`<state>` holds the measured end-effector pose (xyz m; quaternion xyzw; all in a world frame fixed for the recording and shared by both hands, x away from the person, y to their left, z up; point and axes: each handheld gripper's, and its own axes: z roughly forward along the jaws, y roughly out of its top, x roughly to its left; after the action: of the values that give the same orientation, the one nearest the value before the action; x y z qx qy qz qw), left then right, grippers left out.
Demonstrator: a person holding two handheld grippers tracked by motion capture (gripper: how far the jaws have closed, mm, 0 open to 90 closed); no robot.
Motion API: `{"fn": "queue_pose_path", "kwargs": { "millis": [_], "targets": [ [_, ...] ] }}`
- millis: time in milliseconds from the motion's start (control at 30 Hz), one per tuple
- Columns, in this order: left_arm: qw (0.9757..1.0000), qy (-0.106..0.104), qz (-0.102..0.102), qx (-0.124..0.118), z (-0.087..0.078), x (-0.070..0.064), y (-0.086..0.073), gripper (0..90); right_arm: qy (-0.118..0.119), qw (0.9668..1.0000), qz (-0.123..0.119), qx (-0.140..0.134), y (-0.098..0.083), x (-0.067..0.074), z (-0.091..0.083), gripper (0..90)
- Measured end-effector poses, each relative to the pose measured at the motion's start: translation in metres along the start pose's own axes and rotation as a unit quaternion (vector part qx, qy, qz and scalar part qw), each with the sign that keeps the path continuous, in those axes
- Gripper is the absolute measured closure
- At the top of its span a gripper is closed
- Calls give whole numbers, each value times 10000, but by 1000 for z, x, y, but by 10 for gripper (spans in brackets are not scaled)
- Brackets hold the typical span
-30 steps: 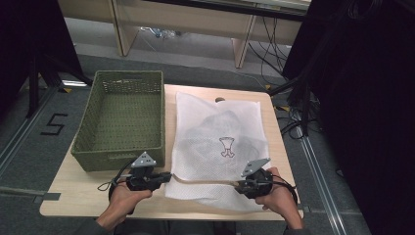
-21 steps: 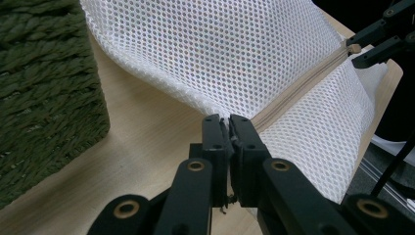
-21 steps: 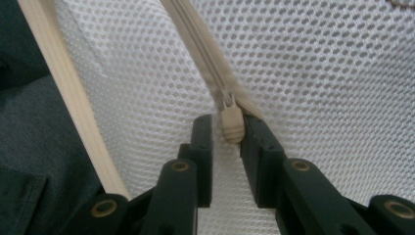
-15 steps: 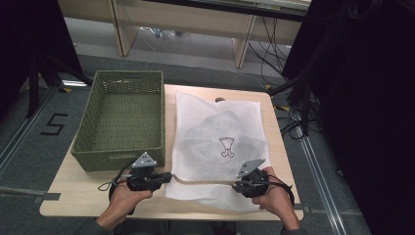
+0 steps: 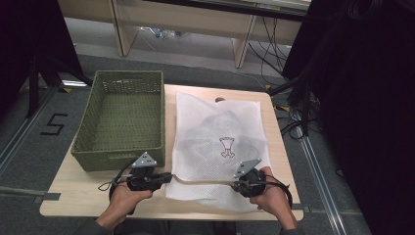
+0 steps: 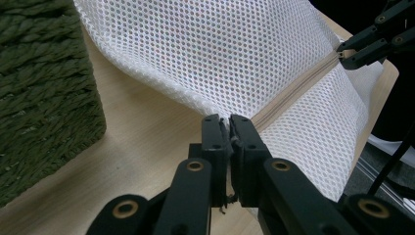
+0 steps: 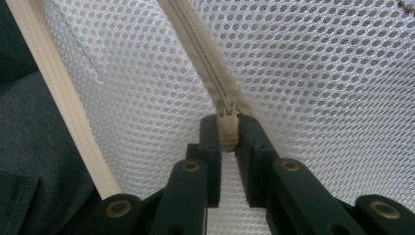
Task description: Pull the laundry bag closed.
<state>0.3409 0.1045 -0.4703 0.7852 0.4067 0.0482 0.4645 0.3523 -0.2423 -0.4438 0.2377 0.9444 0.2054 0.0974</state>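
Dark floor and cables surround a pale wooden desk (image 5: pixel 88 200) seen from the high view. On its left half stands a green woven basket (image 5: pixel 122 117), with nothing in it that I can see. Beside it, on the right half, a white mesh laundry bag (image 5: pixel 220 122) lies flat with a darker garment showing dimly through it and a small printed emblem near the middle. A beige zipper (image 5: pixel 203 181) runs across the near end of the bag between my two tools. My left tool (image 6: pixel 229 122) is clamped on the corner of the bag at the zipper's end, its jaws pressed together on the mesh. My right tool (image 7: pixel 226 128) has just been closing, and in the right gripper view its jaws now pinch the zipper pull (image 7: pixel 227 133) between them. I judge the step in hand to be working the zipper: the left tool anchors the bag while the right holds the slider. The next move calls for a steady draw along the zipper line with the left tool holding firm so the mesh stays taut. I cannot tell what the garment inside is, nor whether the zipper's teeth are joined or parted along its length.
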Motion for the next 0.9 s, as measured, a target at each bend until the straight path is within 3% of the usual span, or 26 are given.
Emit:
{"fn": "queue_pose_path", "kwargs": {
  "millis": [367,500,900],
  "targets": [
    [10000,-13,-3,10,0,0,0,850,-36,10000,28,11,0,1,2,820],
    [10000,-9,2,12,0,0,0,851,-51,10000,-65,43,1,1,3,812],
    [10000,17,63,27,-1,-1,0,856,-87,9999,27,143,1,1,2,826]
  ]
}}
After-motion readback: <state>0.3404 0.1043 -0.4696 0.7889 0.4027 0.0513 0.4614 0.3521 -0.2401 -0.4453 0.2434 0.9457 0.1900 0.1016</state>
